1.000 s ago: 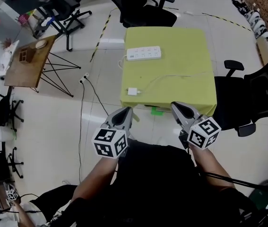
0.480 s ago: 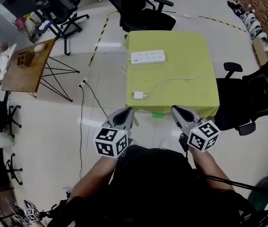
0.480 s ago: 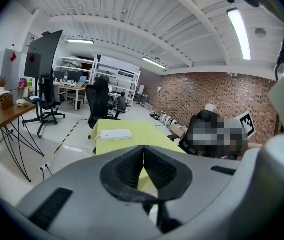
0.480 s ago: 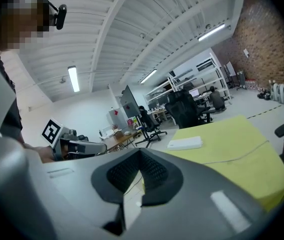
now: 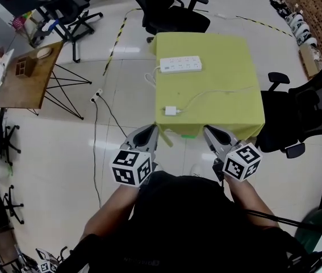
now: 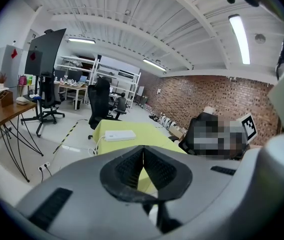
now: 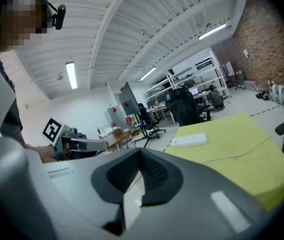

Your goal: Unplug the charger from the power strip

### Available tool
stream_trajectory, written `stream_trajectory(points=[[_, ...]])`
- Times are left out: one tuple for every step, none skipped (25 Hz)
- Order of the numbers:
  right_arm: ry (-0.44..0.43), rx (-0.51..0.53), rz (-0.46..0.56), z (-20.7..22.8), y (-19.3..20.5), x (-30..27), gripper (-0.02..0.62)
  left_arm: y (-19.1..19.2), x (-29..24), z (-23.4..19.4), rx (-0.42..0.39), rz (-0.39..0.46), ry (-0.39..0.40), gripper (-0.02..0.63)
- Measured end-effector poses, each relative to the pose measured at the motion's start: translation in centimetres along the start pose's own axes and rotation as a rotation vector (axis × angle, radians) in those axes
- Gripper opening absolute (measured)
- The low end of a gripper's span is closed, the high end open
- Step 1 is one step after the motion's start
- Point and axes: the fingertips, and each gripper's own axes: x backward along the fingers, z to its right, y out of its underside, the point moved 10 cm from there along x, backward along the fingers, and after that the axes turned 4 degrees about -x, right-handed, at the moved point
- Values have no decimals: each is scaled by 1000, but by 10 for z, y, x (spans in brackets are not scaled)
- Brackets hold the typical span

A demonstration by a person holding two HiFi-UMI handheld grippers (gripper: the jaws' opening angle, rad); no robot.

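A white power strip (image 5: 180, 65) lies at the far left of the yellow-green table (image 5: 229, 56). A white charger (image 5: 170, 111) lies apart from it near the table's front edge, and its thin cable (image 5: 217, 92) runs to the right. My left gripper (image 5: 153, 132) and right gripper (image 5: 208, 132) hover side by side short of that front edge, both shut and empty. The left gripper view shows its own closed left gripper (image 6: 143, 152) with the power strip (image 6: 120, 135) beyond. Past its closed right gripper (image 7: 140, 155), the right gripper view shows the power strip (image 7: 188, 141) and cable (image 7: 242, 151).
A black office chair (image 5: 175, 10) stands behind the table and another chair (image 5: 297, 115) at its right. A wooden side table (image 5: 27, 75) stands at the left. A floor socket (image 5: 96, 96) with a black cable lies left of the table. A green marker (image 5: 188, 135) is on the floor.
Both grippers have come a little closer to the table's front edge, still side by side and shut. The power strip, charger and cable have not moved on the table.
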Motion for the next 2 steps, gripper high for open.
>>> stream_trajectory(points=[[3, -2, -5, -2, 1, -2, 1, 0, 1, -3, 3, 2, 0, 8], [5, -4, -10, -4, 2, -3, 2, -1, 3, -5, 5, 5, 0, 8]])
